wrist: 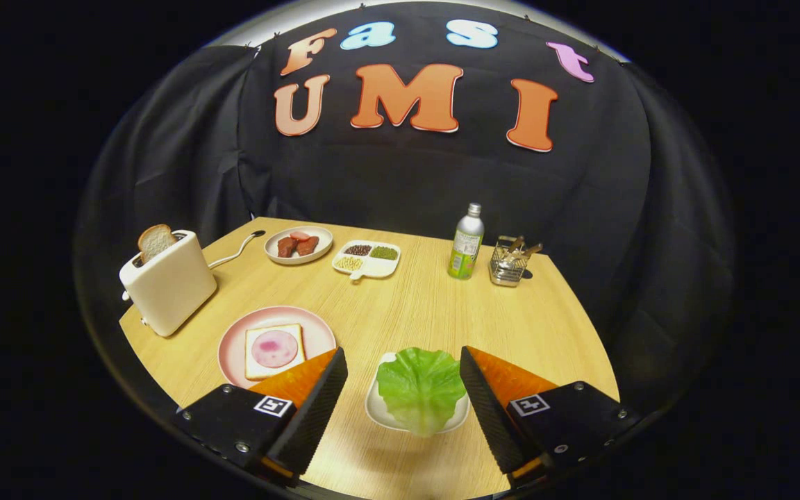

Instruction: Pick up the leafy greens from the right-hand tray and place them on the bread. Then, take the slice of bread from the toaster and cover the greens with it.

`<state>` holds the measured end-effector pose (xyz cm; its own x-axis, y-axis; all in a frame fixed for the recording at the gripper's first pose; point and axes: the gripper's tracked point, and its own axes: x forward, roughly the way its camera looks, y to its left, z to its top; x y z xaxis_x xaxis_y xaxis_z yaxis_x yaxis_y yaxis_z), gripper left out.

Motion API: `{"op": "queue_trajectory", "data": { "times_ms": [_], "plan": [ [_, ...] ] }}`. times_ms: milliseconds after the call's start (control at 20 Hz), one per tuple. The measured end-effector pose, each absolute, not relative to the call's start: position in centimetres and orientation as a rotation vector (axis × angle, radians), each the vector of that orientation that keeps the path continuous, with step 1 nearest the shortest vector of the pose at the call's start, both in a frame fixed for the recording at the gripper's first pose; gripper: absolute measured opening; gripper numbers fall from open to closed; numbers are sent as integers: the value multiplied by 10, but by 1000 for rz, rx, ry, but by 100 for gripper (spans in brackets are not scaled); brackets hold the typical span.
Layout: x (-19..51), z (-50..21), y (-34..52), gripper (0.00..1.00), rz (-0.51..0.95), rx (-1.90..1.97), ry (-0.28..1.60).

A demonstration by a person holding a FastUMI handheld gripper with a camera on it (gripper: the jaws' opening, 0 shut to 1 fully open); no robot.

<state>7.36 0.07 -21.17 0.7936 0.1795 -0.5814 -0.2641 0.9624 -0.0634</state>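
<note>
A wooden table [428, 312] in a cloth-walled booth carries one toaster, one bottle, one wire basket and four dishes, seen from a hand-held gripper [403, 361] whose two fingers stand wide apart, gripping nothing. Between the fingers, at twelve o'clock from the gripper, lies a single leaf of leafy greens [421, 389] on a small white tray [378, 411]; the leaf covers most of the tray and hangs over its near rim, and the fingers flank it without a visible touch. At ten o'clock from the leaf sits one pink plate [233, 344] holding one slice of bread [290, 362] topped with a round pink slice of meat [274, 348]; the left finger hides the plate's near edge and a corner of the bread. Beyond the plate, at ten o'clock, a white toaster [167, 283] holds one bread slice in its slot [155, 241], only the upper half showing; its cord [237, 250] runs off toward the table's far edge. At eleven o'clock, a round white dish [317, 253] carries a few reddish-brown pieces of meat [297, 244], their exact count hard to make out. Just beside it, a white divided dish [380, 267] has three compartments filled with dark, green and pale grains. At one o'clock stands one silver and green bottle [467, 243], upright and capped, and near it a wire basket [508, 267] holding small items too small to identify.
</note>
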Motion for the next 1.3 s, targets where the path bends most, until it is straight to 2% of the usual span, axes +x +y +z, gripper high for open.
{"op": "queue_trajectory", "data": {
  "times_ms": [850, 1300],
  "plan": [
    [102, -326, -23, 98, 247, -201, 1020],
    [108, -367, -19, 87, 269, -212, 1181]
  ]
}}
